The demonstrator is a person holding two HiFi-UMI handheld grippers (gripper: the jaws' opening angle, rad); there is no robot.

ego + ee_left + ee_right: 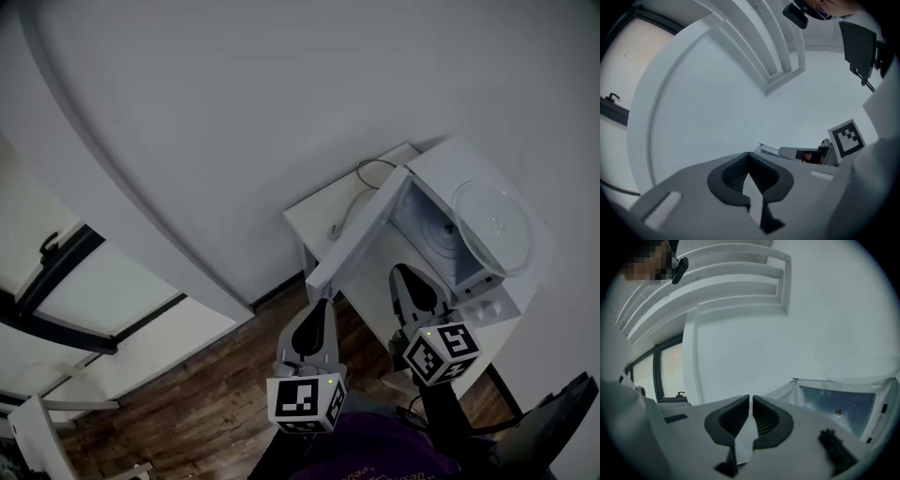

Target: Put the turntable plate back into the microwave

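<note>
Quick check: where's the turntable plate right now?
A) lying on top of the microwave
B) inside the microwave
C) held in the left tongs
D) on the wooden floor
A: the turntable plate lies flat on top of the microwave, whose door stands open.

A plain white wall [234,112] rises above a dark wooden floor [187,403]. At left, a dark-framed window [66,281] with a black handle [49,246] lets in pale light. A thin cable [359,176] lies looped on the white counter [319,214]. Dark furniture [562,412] edges in at lower right.
</note>
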